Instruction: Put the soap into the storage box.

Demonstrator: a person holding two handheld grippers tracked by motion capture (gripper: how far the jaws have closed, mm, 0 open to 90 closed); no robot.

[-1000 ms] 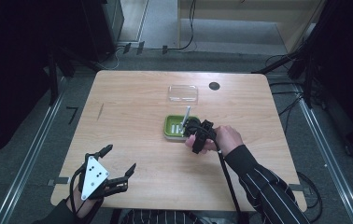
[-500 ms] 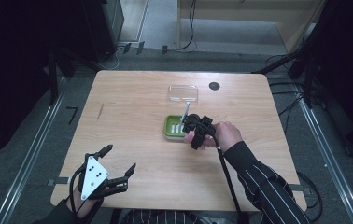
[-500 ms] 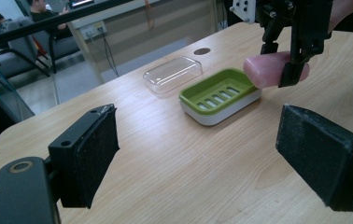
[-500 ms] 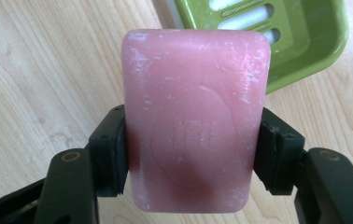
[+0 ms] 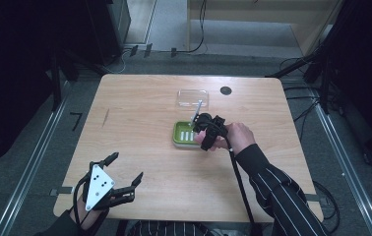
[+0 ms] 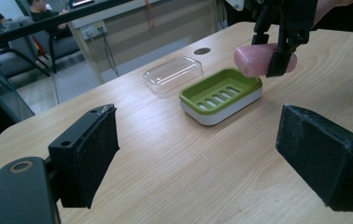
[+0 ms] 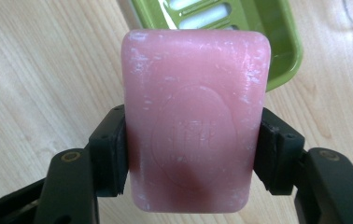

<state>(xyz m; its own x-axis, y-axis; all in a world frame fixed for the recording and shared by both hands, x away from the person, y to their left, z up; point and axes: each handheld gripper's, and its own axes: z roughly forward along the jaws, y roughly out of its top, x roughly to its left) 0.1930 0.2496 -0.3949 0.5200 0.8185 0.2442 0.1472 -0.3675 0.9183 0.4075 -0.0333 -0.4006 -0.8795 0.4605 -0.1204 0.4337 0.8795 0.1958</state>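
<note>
A pink soap bar [image 7: 194, 116] with an embossed stamp is clamped by its two long sides in my right gripper [image 7: 194, 154]. It hangs just above the near right edge of a green slotted soap dish [image 6: 221, 93]; the bar [image 6: 258, 58] does not touch the dish. From above, the right gripper [image 5: 204, 135] covers the right end of the dish [image 5: 184, 133]. My left gripper [image 5: 124, 177] rests at the table's front left, jaws wide apart and bare, its pads [image 6: 93, 149] framing the dish from a distance.
A clear plastic lid [image 5: 193, 97] lies behind the dish. A dark round hole [image 5: 226, 90] sits in the tabletop to its right. The wooden table [image 5: 139, 123] is bare around the dish. Cables and dark stands surround the table on the floor.
The right hand with the soap has crept slightly left, over the dish's edge. The left gripper has stayed where it was.
</note>
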